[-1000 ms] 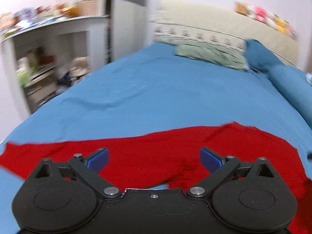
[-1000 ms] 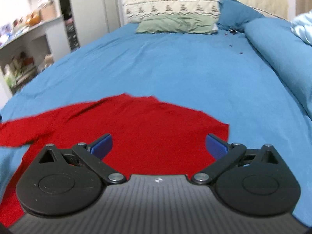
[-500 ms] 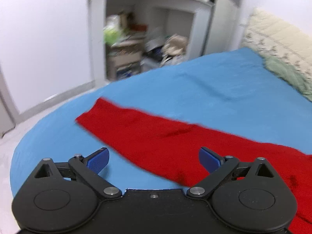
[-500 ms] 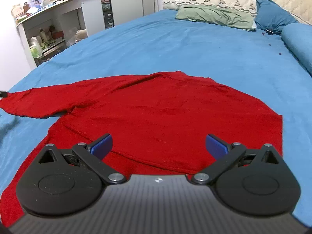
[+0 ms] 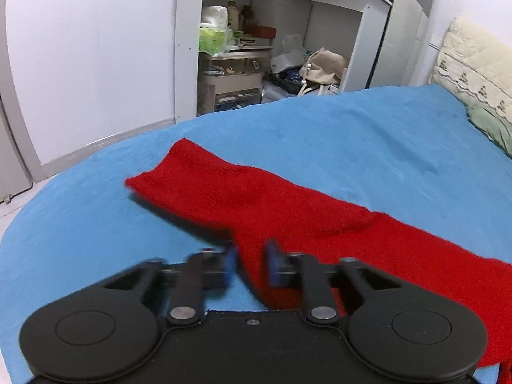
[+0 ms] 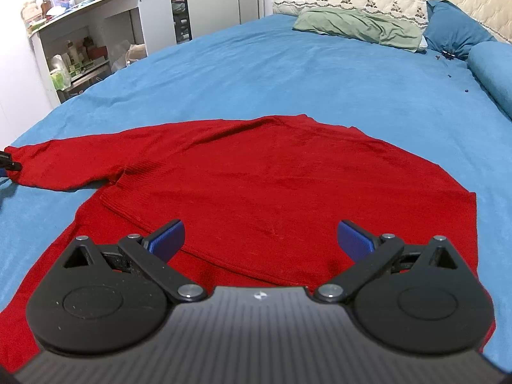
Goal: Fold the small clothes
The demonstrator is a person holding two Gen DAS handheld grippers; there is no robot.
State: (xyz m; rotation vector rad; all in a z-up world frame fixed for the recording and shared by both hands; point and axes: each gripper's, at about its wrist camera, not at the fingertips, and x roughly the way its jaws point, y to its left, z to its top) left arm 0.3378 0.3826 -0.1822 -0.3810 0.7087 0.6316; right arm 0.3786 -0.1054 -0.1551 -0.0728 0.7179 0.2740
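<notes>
With the left gripper [image 5: 250,264] clamped on the sleeve [image 5: 243,198] of the red sweater [image 6: 272,185] spread mid-frame on the blue bed [image 6: 288,70], and the right gripper [image 6: 260,240] hovering open above its hem, a one-sided pull could drag the body askew.

Sweater [image 6: 272,179] spread on bed [image 6: 288,73], pillow [image 6: 358,27] behind, shelf unit [image 6: 96,41] left

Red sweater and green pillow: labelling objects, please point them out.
red sweater [image 6: 275,185], right wrist view, middle of its body.
green pillow [image 6: 358,27], right wrist view, middle of its top face.
</notes>
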